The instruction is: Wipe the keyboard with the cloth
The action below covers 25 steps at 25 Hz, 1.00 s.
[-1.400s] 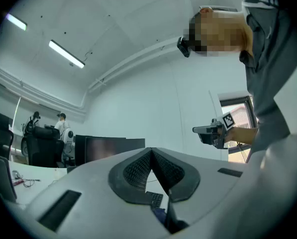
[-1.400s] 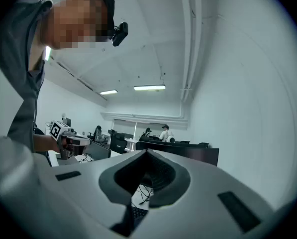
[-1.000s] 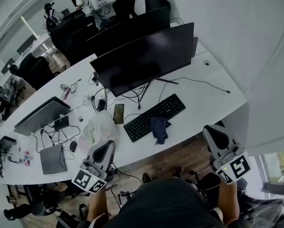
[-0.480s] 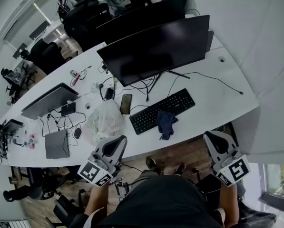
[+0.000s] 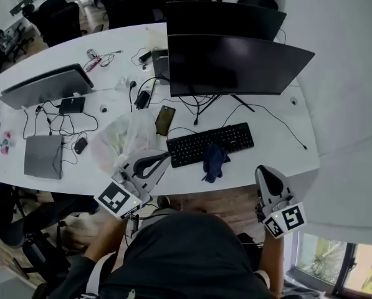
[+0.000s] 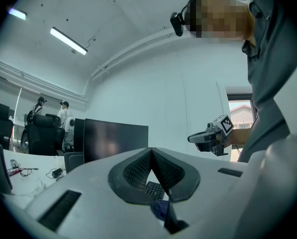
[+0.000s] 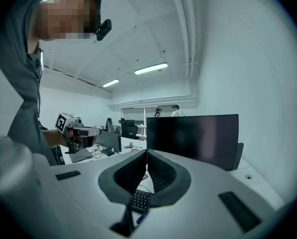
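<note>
A black keyboard [image 5: 210,143] lies on the white desk [image 5: 285,148] in front of a dark monitor [image 5: 235,64]. A dark blue cloth [image 5: 214,161] is crumpled over the keyboard's front edge, hanging toward the desk's rim. My left gripper [image 5: 164,159] is shut and empty, at the desk's front edge left of the keyboard. My right gripper [image 5: 262,170] is also shut and empty, off the desk's edge, right of the cloth. Below the closed jaws in the left gripper view show the keyboard [image 6: 153,188] and cloth [image 6: 159,209]. The right gripper view shows the keyboard [image 7: 140,199] under its tips.
A phone [image 5: 165,119] and a crumpled clear plastic bag [image 5: 120,141] lie left of the keyboard. Further left are a closed laptop [image 5: 43,156], a mouse [image 5: 80,145], cables and another monitor [image 5: 45,86]. Office chairs stand behind the desk.
Both grippers have come down and in toward the desk's front edge, and the left one now reaches it beside the plastic bag. The head view has swung to look down squarely at the desk.
</note>
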Each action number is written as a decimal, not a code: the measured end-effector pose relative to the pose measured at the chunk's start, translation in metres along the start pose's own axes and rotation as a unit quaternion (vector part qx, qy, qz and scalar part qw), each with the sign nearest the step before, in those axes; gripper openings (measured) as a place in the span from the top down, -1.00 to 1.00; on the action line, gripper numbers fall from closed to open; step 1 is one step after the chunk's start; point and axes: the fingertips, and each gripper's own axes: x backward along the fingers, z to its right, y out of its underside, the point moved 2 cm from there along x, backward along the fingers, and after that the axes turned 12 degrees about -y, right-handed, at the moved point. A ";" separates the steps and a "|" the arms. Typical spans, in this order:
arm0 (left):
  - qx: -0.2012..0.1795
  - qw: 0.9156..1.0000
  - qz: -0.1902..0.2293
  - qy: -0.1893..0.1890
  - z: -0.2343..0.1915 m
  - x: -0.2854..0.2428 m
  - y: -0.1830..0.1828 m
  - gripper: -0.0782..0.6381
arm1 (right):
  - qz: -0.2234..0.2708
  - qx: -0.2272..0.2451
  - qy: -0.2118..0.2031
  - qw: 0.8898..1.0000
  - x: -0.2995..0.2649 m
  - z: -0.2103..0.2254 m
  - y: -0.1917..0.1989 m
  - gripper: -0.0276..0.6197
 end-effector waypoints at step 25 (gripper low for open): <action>0.038 0.990 -0.081 -0.105 0.000 -0.105 0.039 0.77 | -0.430 0.065 -0.306 0.847 -0.156 0.043 0.342 0.22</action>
